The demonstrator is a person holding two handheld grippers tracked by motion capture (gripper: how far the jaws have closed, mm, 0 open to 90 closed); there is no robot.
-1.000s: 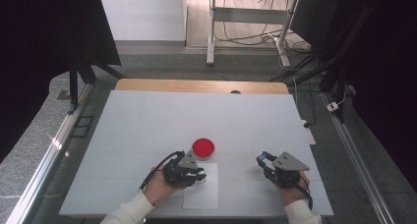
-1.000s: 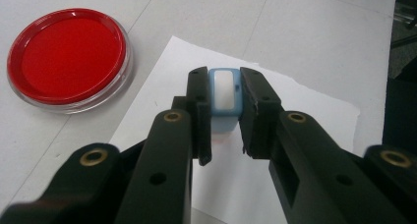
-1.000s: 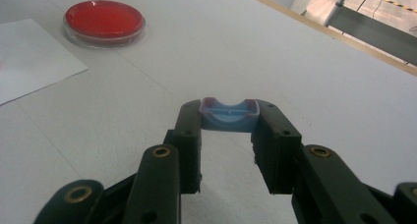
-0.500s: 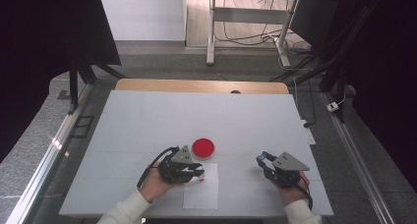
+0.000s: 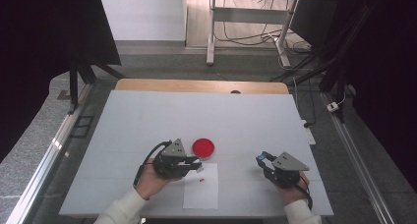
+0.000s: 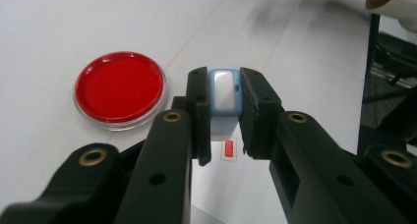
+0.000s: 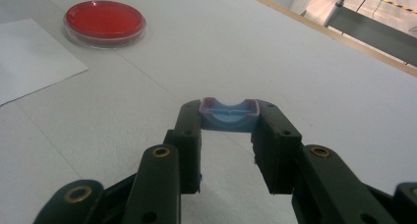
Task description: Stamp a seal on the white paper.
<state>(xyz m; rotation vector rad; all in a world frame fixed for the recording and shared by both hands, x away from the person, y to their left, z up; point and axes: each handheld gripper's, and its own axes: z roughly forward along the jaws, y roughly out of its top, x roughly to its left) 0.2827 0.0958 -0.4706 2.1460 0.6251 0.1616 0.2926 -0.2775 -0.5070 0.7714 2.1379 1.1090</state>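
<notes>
From above, my left gripper (image 5: pixel 196 166) hangs over the top edge of the paper (image 5: pixel 201 192), just short of the red dish (image 5: pixel 203 148), and my right gripper (image 5: pixel 261 159) sits well off to the paper's right. What each one carries is too small to make out there.

The left gripper view settles it: my jaws are clamped on a small pale blue stamp (image 6: pixel 223 98), with the dish (image 6: pixel 119 89) ahead and to the left. Below the stamp, a small red mark (image 6: pixel 228 149) lies on the paper.

In the right gripper view, my jaws pinch a blue cap (image 7: pixel 229 115), hollow side up, with the dish (image 7: pixel 104 21) far ahead on the left.
</notes>
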